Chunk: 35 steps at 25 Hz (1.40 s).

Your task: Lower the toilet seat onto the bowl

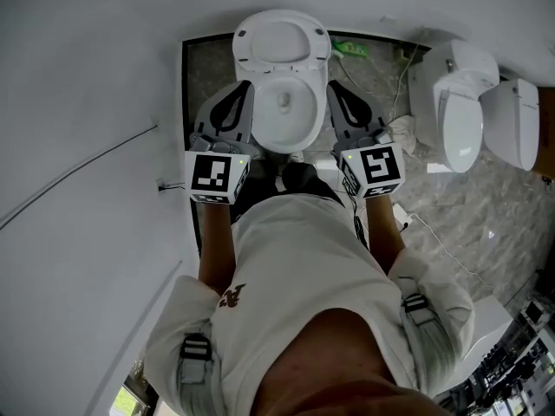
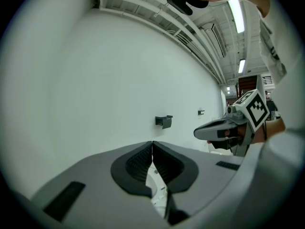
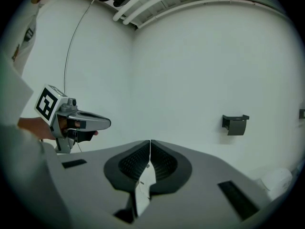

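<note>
We hold left tool (image 1: 240, 87) and right tool (image 1: 333, 88) shut, empty | bowl (image 1: 283, 133) lies between them | toilet seat (image 1: 282, 24) stands raised just beyond both tips

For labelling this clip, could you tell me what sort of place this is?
Likely a mock bathroom inside a workshop: a toilet stands between white panels, spare toilets sit loose beside it, and bare pipes and a strip light run overhead.
</note>
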Each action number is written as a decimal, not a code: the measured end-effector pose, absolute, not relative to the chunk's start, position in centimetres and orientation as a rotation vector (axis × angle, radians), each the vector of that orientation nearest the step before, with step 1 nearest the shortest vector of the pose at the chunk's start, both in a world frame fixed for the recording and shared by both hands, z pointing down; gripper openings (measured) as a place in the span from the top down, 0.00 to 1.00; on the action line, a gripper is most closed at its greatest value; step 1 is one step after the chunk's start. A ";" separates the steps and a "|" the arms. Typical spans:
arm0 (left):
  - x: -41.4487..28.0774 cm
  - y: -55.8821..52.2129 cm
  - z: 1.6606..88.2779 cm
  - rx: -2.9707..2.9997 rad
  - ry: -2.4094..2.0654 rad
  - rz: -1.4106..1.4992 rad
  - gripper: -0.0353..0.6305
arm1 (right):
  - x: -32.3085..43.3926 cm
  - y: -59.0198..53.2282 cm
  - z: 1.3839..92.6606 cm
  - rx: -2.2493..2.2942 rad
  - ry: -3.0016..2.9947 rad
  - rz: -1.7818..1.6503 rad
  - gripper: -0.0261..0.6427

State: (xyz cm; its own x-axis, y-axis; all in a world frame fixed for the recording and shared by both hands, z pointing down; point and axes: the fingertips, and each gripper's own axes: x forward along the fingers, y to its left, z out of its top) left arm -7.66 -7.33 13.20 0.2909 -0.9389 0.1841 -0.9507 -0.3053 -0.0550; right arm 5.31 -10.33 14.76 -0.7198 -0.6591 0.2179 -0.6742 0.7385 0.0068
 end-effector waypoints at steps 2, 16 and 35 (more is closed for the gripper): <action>-8.5 -8.0 13.6 2.471 -1.805 0.279 0.91 | 4.7 -11.0 15.4 1.065 -2.716 0.105 0.93; -13.4 -14.3 17.8 2.555 -1.569 0.303 0.91 | -0.5 -15.7 19.0 1.212 -2.562 0.142 0.93; -17.3 -21.5 24.2 2.646 -1.313 0.371 0.91 | -4.3 -20.1 24.9 1.378 -2.402 0.232 0.93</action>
